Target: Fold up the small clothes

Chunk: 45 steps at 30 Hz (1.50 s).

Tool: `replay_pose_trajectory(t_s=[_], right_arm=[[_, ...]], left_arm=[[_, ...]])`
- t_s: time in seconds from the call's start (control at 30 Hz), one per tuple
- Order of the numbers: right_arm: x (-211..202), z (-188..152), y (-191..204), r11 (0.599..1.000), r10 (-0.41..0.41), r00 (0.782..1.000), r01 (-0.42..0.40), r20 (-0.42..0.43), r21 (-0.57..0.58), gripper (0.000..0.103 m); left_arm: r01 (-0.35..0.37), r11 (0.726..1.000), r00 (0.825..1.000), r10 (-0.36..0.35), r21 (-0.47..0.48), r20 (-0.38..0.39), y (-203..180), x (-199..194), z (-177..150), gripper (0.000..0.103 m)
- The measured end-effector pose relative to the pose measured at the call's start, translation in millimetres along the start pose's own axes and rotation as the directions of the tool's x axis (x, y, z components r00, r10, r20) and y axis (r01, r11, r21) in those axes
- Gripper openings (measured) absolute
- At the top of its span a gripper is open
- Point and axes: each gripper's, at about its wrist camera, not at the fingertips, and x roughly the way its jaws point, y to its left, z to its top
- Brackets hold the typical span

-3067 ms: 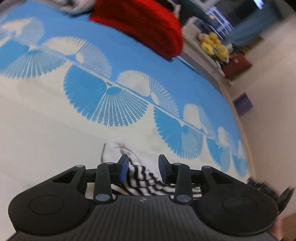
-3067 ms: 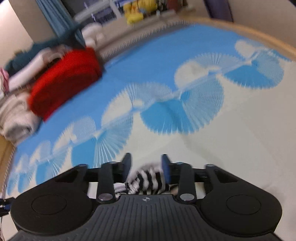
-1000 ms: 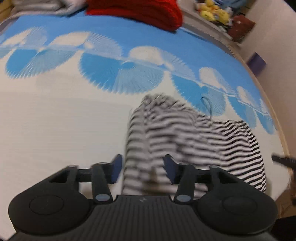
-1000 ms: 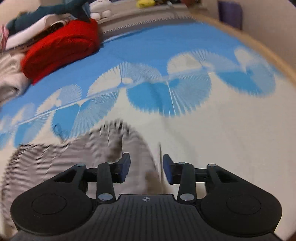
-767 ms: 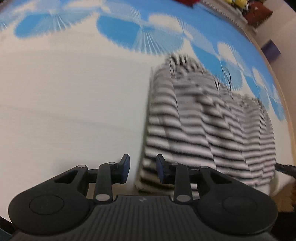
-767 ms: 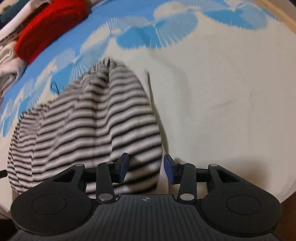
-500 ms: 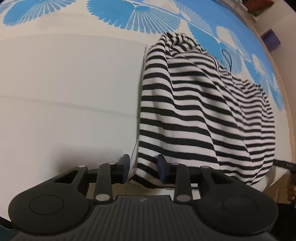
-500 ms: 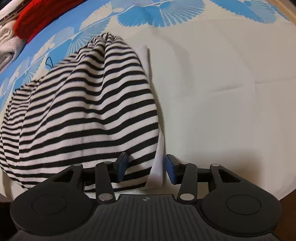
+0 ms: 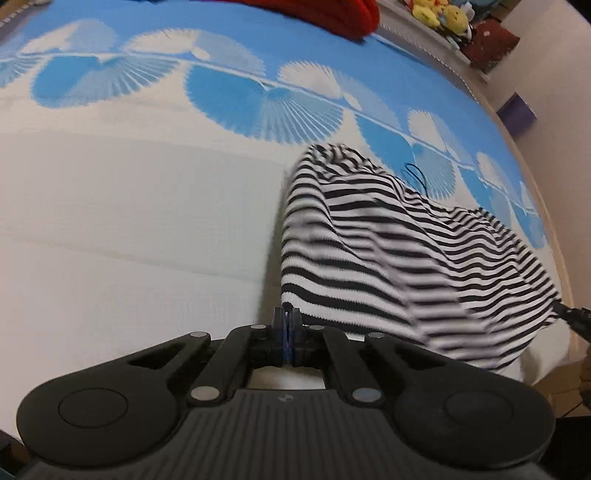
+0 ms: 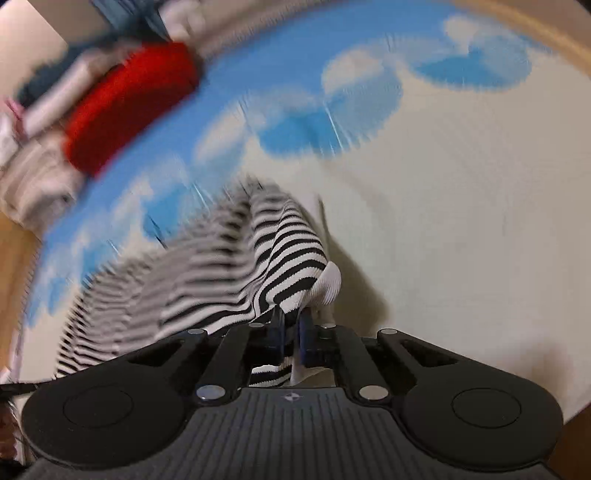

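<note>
A black-and-white striped knit garment point(image 9: 388, 251) lies bunched on the blue-and-white fan-patterned bedspread point(image 9: 147, 221). In the left wrist view my left gripper point(image 9: 287, 323) has its jaws closing fully together on the garment's near left hem corner. In the right wrist view the same garment point(image 10: 280, 254) rises in a fold to my right gripper point(image 10: 290, 325). The right jaws are closing, and their pads pinch the striped edge with its white ribbed band. The cloth sags between the two grips. The right wrist view is blurred.
A red folded cloth point(image 9: 332, 14) lies at the far side of the bed, with pale folded clothes point(image 10: 33, 177) beside it. Yellow stuffed toys point(image 9: 439, 14) sit on a shelf beyond. The bed's wooden edge point(image 9: 561, 258) runs along the right. A purple box point(image 9: 517, 110) stands by the wall.
Both grippers have gone from open around the near hem to closed on it. The hem corners have lifted off the bedspread, and both views have tipped up toward the far side.
</note>
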Motion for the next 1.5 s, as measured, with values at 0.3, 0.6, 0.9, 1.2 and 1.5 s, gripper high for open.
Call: replay_pose_trajectory(t_s=[0.3,0.6,0.9,1.2,1.5], right_arm=[[47.1,-26.2,-9.9,0.968,-0.246,0.927,0.221,-0.283,-0.116,0.005],[36.0,-15.8,1.3,0.943,-0.320,0.931,0.297,-0.174,-0.147,0.008],[51.6,-26.8,34.2,0.942,-0.146,0.970,0.075,-0.196,-0.327,0.010],[78.8,-40.7,45.6,0.874,-0.294,0.919,0.147,-0.264,-0.463,0.010],[67.4,4.9,57.4,0.906,-0.218,0.971,0.239,0.097,-0.351,0.033]], left_arm=[[-0.160,0.971,0.936,0.206,0.177,-0.285,-18.5,56.6,-25.4,0.001],[-0.168,0.957,0.973,0.200,0.235,-0.119,-43.6,29.7,-11.6,0.012],[-0.020,0.931,0.984,0.082,0.364,-0.156,-87.8,52.3,-17.7,0.013],[-0.175,0.955,0.971,0.208,0.241,-0.119,-52.8,76.2,-11.8,0.038],[-0.210,0.971,0.961,0.182,0.118,0.210,-63.6,62.3,33.5,0.041]])
